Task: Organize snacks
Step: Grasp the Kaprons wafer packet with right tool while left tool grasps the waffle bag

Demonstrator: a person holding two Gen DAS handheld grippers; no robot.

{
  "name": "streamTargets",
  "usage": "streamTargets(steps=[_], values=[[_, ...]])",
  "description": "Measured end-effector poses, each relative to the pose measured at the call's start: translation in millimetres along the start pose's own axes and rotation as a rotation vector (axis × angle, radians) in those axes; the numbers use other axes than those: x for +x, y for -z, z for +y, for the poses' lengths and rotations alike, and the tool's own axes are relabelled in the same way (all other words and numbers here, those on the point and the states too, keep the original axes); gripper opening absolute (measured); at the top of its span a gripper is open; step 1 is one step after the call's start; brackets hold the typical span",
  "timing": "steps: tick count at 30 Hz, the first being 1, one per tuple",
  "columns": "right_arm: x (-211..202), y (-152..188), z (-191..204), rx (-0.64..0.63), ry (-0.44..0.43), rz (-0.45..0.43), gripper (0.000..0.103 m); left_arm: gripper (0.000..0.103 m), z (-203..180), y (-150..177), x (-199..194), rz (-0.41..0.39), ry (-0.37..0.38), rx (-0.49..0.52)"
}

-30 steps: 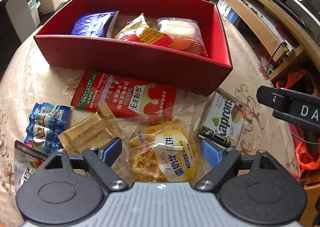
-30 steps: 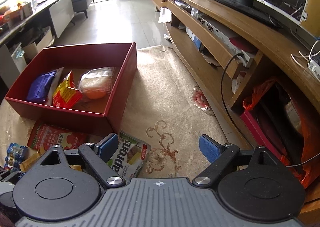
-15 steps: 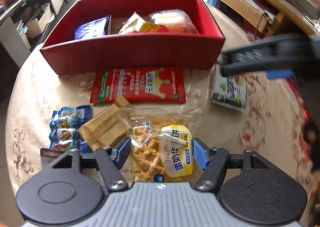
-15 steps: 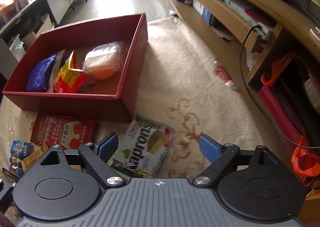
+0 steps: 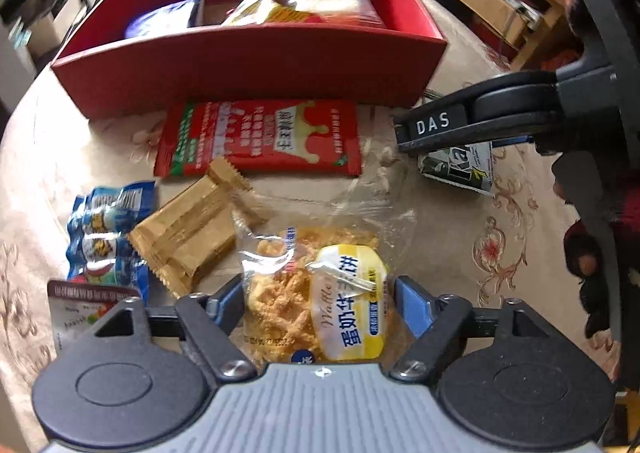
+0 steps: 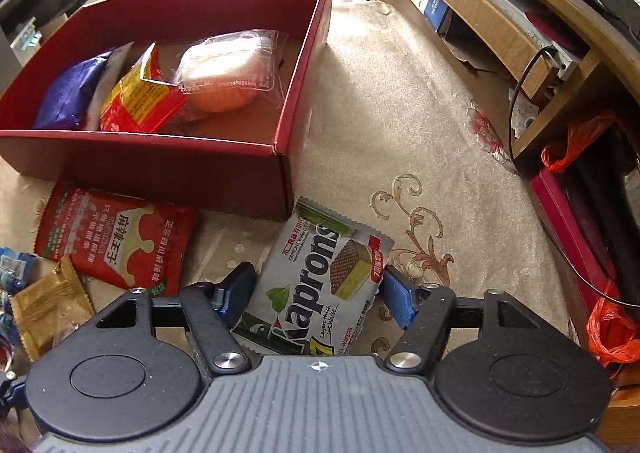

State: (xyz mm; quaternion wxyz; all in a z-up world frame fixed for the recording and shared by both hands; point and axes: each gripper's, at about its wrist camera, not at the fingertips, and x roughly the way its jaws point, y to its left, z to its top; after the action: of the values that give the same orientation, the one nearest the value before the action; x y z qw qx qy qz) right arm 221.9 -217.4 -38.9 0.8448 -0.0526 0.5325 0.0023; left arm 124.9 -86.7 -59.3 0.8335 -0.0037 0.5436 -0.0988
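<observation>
A clear waffle pack point(image 5: 312, 285) with a yellow label lies on the beige tablecloth. My left gripper point(image 5: 320, 297) straddles it; its jaws are opening, with a thin gap at the right pad point(image 5: 404, 301). A grey Kaprons wafer pack point(image 6: 316, 289) lies by the near right corner of the red box point(image 6: 160, 169). My right gripper point(image 6: 318, 285) points down over this pack, its jaws closing, and the pads sit at the undented edges. In the left wrist view a black finger point(image 5: 432, 125) of the right gripper covers most of the Kaprons pack point(image 5: 460, 169).
The red box point(image 5: 248, 65) holds a purple bag point(image 6: 68, 93), a red-yellow pack point(image 6: 140, 97) and a wrapped bun point(image 6: 228, 73). In front lie a red snack bag point(image 5: 260, 141), a tan wafer pack point(image 5: 188, 237) and a blue pack point(image 5: 108, 229). A wooden TV cabinet point(image 6: 500, 13) stands to the right.
The right gripper came down over the Kaprons pack and its jaws narrowed around it. The left gripper shifted closer onto the waffle pack; its jaws narrowed, then widened slightly.
</observation>
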Motion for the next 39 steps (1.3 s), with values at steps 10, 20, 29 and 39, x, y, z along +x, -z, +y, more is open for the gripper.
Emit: streamTargets(steps=[10, 20, 29, 39], values=[[-24.5, 35.0, -4.3, -0.058, -0.005, 0.030, 0.068, 0.067, -0.6, 11.8, -16.1, -0.004, 0.017, 0.057], [-28.5, 60.1, -4.3, -0.093, -0.005, 0.052, 0.075, 0.076, 1.0, 13.8, -9.9, 0.026, 0.002, 0.083], [-17.2, 61.3, -19.4, -0.041, 0.008, 0.059, 0.096, 0.081, -7.1, 13.9, -4.8, 0.021, -0.025, 0.135], [-6.4, 62.1, -27.2, 0.005, -0.025, 0.085, 0.103, 0.084, -7.8, 17.1, -5.1, 0.018, -0.028, 0.159]])
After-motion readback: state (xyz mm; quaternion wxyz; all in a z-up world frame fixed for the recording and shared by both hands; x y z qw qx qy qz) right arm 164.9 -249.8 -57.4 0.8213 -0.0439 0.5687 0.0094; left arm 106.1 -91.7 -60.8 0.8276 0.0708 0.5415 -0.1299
